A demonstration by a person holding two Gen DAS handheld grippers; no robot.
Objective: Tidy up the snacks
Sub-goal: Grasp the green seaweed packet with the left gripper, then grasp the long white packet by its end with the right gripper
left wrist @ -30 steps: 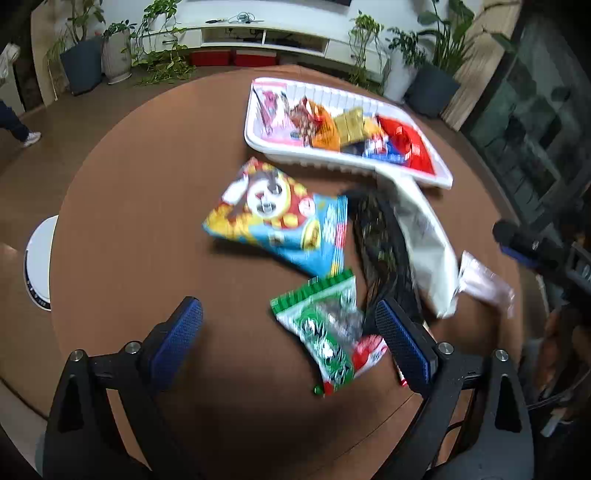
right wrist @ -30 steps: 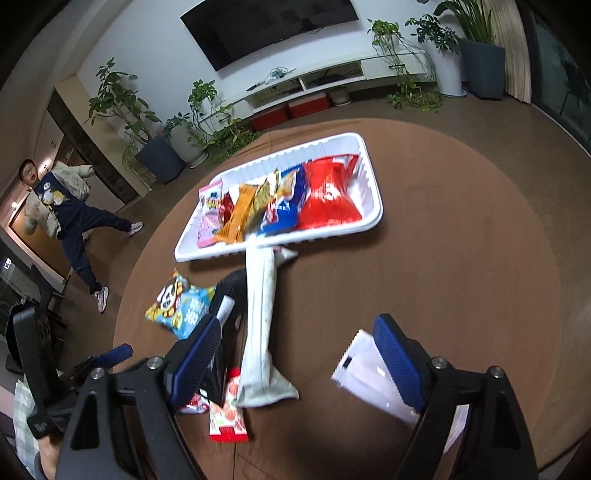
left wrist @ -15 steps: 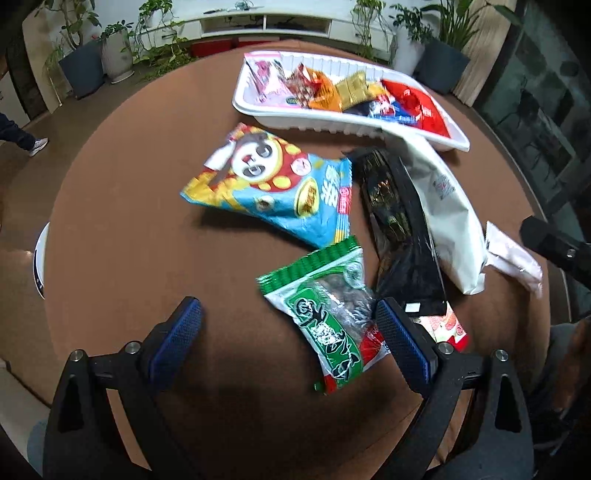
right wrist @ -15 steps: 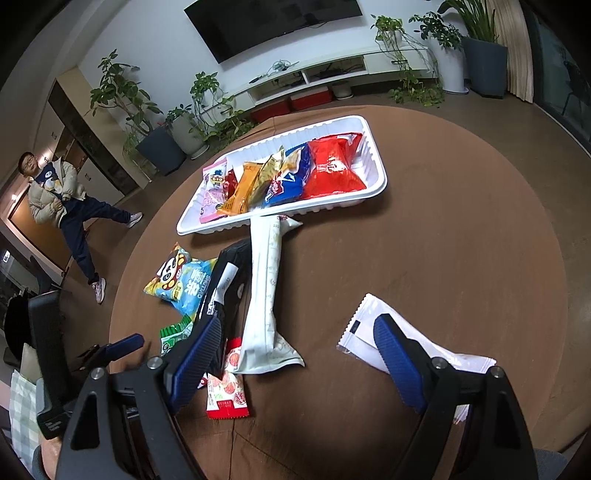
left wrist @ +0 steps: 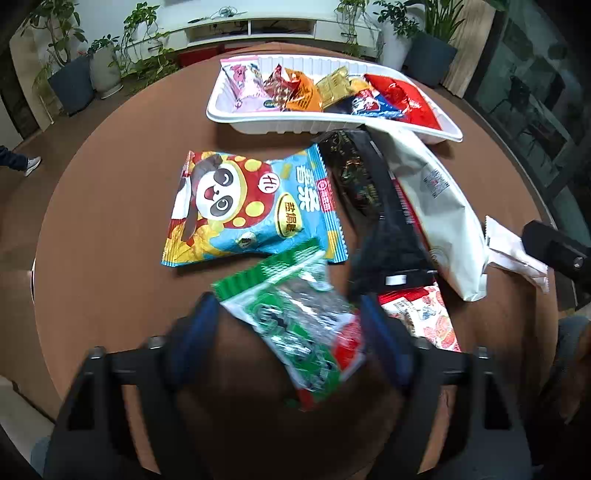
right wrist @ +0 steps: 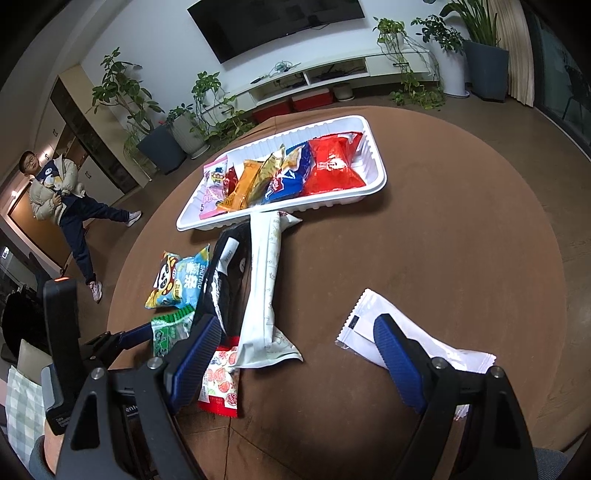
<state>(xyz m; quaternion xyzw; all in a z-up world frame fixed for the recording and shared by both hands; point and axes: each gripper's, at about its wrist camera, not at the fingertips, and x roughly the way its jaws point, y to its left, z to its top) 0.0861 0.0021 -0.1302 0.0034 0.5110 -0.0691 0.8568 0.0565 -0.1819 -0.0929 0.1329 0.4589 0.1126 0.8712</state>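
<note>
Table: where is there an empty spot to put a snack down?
Bare table lies right of the white tray and long white packet, and left of the panda bag. Between those, packets crowd together.

— What's the room like past the table [right wrist: 461, 229]?

— A white wall [right wrist: 155, 33] with a dark television [right wrist: 280, 22] hung on it. Under it runs a long, low white cabinet [right wrist: 332, 74], with red boxes [right wrist: 295, 105] on the floor below.

— Plants?

— Plenty. Potted ones [right wrist: 147, 122] stand along the wall at the left, trailing ones [right wrist: 413, 81] by the cabinet, and a tall one in a dark pot [right wrist: 484, 62] in the right corner beside a pale curtain [right wrist: 517, 55].

— Floor?

— Brown wood [right wrist: 535, 140]. A person [right wrist: 59, 199] stands far left near a wooden door [right wrist: 33, 236]. In the left wrist view, dark glass panels [left wrist: 532, 92] fill the right side.
</note>
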